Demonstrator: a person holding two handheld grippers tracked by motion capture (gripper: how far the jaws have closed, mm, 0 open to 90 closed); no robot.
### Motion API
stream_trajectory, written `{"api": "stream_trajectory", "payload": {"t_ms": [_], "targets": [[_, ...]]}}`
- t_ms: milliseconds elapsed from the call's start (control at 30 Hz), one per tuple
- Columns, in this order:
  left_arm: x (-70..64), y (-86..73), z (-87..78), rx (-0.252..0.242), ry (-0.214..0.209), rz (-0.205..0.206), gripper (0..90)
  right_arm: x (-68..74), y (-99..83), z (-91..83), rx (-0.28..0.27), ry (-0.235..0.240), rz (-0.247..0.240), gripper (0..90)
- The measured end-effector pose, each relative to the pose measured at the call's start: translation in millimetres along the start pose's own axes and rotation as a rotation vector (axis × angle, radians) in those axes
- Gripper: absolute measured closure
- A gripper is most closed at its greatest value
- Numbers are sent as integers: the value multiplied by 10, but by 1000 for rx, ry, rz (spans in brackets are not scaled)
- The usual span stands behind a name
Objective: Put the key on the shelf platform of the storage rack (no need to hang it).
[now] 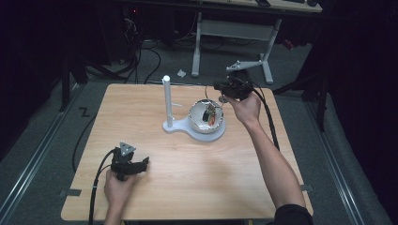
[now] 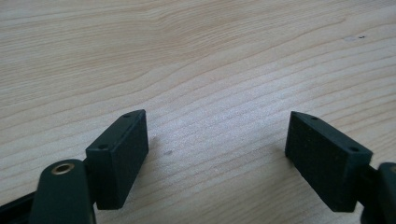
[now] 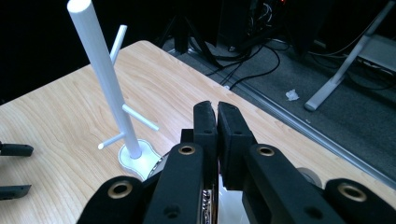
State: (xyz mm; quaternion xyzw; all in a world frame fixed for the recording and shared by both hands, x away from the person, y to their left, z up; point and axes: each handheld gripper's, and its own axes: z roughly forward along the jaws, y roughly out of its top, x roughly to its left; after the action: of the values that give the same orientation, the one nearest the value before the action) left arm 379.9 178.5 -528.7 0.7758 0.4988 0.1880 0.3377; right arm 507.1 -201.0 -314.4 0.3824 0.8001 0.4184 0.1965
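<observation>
Judging the job barely begun: standing on the wooden table [image 1: 187, 187], a white peg stand [image 1: 167, 101] showing bare pegs, its bowl [image 1: 192, 112] holding the small dark trinkets [image 1: 209, 116]. Hovering just above that bowl, the right gripper [image 3: 217, 109], jaws pressed together, perhaps pinching a thin strand, not telling for sure. Resting near the table's front edge, well apart, the left gripper [image 2: 217, 140], gaping wide and empty.

two grippers [image 1: 141, 165] [image 1: 220, 86], one white peg stand [image 1: 167, 101], one bowl [image 1: 204, 117], one wooden table [image 1: 187, 178]
</observation>
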Motion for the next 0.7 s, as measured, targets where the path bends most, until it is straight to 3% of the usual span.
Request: {"api": "stream_trajectory", "payload": {"t_ms": [267, 700], "targets": [[-1, 0, 0, 1, 0, 0, 218, -11, -91, 92, 19, 0, 13, 876], [-1, 0, 0, 1, 1, 0, 219, 67, -219, 249, 56, -11, -18, 876]]}}
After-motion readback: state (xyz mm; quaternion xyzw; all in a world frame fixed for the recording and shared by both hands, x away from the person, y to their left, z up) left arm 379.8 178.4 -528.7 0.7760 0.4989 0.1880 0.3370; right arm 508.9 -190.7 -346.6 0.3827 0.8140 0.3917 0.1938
